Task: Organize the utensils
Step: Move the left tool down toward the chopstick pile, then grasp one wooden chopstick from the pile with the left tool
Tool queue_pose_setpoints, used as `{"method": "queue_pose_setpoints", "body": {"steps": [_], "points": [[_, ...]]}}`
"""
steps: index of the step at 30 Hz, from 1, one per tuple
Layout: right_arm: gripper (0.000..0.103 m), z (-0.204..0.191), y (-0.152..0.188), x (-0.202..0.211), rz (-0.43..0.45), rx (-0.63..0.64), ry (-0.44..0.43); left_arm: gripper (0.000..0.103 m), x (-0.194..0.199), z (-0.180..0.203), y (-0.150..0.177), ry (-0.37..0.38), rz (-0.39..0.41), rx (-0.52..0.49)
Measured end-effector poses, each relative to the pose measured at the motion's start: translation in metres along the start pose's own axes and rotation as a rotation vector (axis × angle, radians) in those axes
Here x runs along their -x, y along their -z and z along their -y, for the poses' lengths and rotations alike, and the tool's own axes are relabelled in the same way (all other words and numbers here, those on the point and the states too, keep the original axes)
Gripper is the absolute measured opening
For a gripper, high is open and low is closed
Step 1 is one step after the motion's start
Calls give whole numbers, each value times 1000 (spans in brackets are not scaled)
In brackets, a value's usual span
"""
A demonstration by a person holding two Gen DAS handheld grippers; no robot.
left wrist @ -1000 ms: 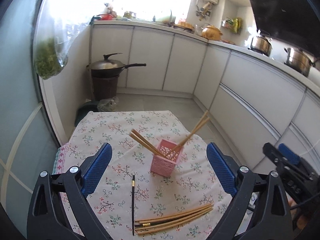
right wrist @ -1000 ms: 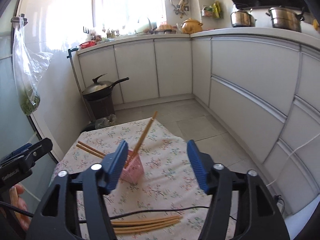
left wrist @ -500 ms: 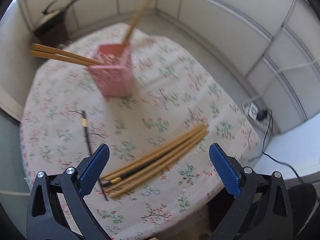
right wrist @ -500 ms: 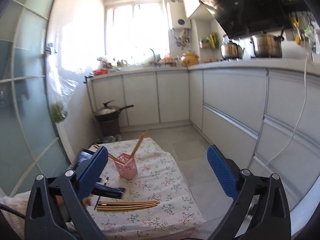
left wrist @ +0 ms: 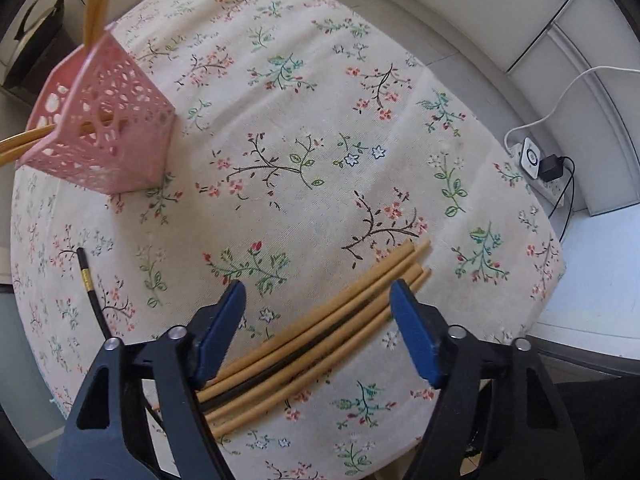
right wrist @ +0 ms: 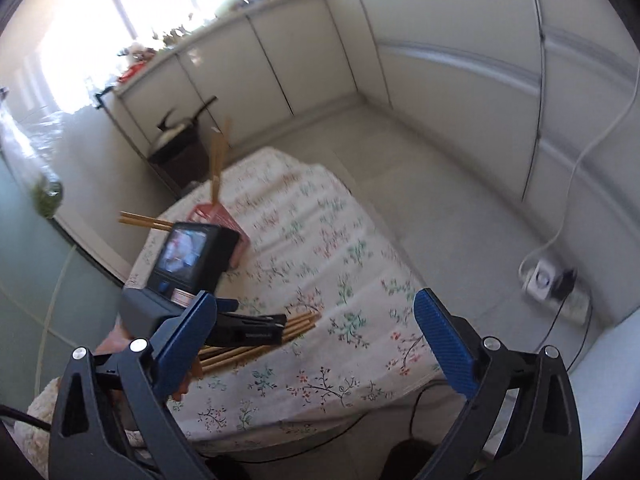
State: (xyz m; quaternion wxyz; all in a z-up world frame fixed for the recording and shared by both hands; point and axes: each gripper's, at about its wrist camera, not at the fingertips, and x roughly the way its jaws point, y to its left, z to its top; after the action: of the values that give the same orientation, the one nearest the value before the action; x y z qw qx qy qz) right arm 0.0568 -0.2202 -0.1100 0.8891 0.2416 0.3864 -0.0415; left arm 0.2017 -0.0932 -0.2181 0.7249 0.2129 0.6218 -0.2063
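Observation:
A bundle of wooden chopsticks [left wrist: 320, 332] with one black chopstick among them lies on the floral tablecloth [left wrist: 320, 140]. My left gripper [left wrist: 318, 304] is open and straddles the bundle, low over the cloth. A pink lattice holder [left wrist: 104, 132] with several chopsticks stands at the far left. A lone black chopstick [left wrist: 90, 292] lies to the left. My right gripper [right wrist: 316, 316] is open and empty, held above the table's near edge. In the right wrist view the left gripper [right wrist: 256, 326] sits over the bundle [right wrist: 298, 322], with the holder [right wrist: 230, 224] behind.
A power strip with white cable [left wrist: 536, 160] lies on the floor to the right of the table; it also shows in the right wrist view [right wrist: 554, 284]. A covered wok on a stand [right wrist: 176, 140] is beyond the table. White cabinets [right wrist: 440, 72] line the far side.
My left gripper has dropped down and closed in over the chopstick bundle, its jaws narrower than before. My right gripper has tilted down toward the table.

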Motion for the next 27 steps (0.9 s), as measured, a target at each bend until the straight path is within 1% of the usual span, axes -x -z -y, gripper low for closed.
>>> {"method": "queue_pose_setpoints", "body": {"steps": [2, 3, 6, 7, 9, 10, 12, 15, 17, 21, 22, 23, 26, 27], "points": [[96, 10, 2, -20, -30, -12, 54, 65, -7, -2, -4, -9, -11, 4], [96, 13, 2, -25, -41, -22, 67, 63, -9, -3, -4, -10, -16, 6], [96, 20, 1, -33, -56, -56, 65, 62, -12, -11, -7, -2, -13, 30], [96, 20, 1, -35, -63, -55, 71, 59, -14, -14, -10, -14, -9, 41], [96, 18, 1, -42, -86, -39, 80, 57, -18, -16, -10, -37, -18, 49], [96, 16, 2, -46, -100, -26, 87, 58, -20, -17, -10, -31, -21, 51], [96, 13, 5, -49, -110, -8, 104, 56, -13, -19, -11, -12, -10, 56], [96, 8, 7, -47, -97, 15, 112, 56, 2, -18, -13, 30, 15, 43], [96, 8, 8, -47, -93, 24, 118, 57, 5, -14, -10, 58, 2, 19], [96, 9, 10, -50, -111, 26, 124, 58, -6, -7, -9, 43, -34, -6], [96, 9, 10, -50, -114, 25, 124, 60, -9, -9, -9, 43, -40, 0], [96, 10, 10, -51, -117, 23, 126, 60, -9, -12, -10, 53, -30, 16], [96, 12, 11, -53, -130, 8, 123, 59, -9, -22, -11, 13, -5, 48], [96, 12, 11, -54, -135, 5, 121, 59, -10, -27, -12, 22, -6, 57]]}}
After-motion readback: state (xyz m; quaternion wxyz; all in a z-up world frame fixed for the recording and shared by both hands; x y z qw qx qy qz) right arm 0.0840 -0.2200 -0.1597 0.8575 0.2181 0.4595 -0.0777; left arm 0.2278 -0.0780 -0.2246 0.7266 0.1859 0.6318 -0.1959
